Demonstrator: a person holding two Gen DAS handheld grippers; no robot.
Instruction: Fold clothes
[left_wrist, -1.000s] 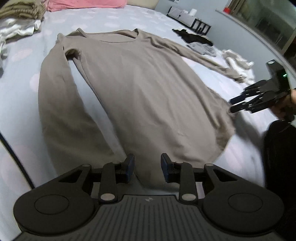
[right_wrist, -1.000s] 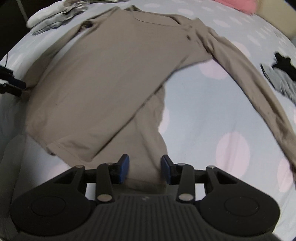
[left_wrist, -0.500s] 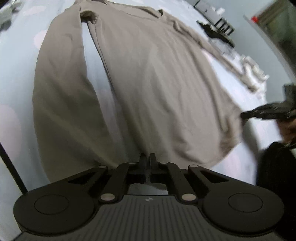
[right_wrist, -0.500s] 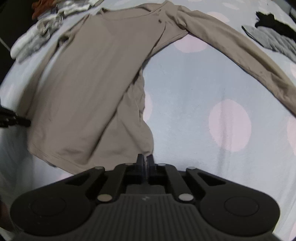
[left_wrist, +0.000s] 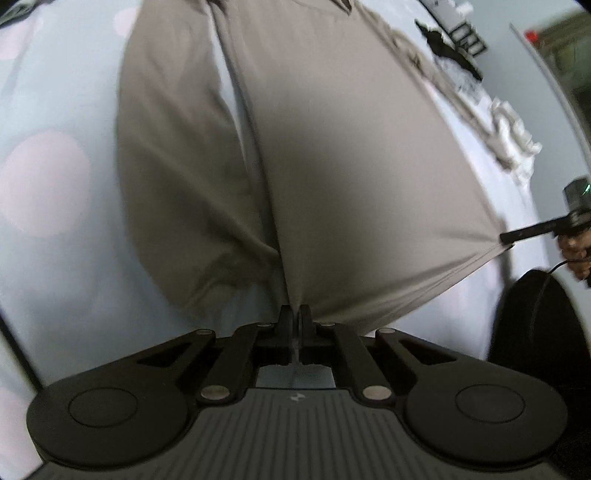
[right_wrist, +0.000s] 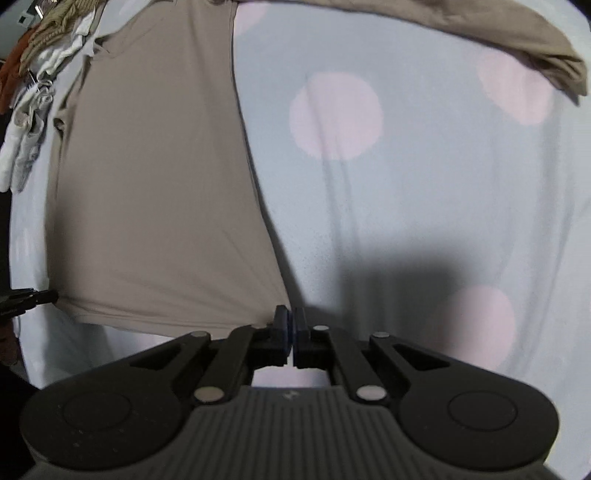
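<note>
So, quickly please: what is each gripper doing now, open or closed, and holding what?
Left gripper: jaws closed on the hem of the beige shirt.
Right gripper: jaws closed on the hem's other corner.

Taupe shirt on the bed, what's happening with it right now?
A person is folding the long-sleeved taupe shirt spread on the spotted bedsheet. The left gripper is shut on one bottom corner of its hem, and the right gripper is shut on the other corner, so the hem is pulled taut between them. One sleeve lies stretched out to the side. No fold has been made yet.
</note>
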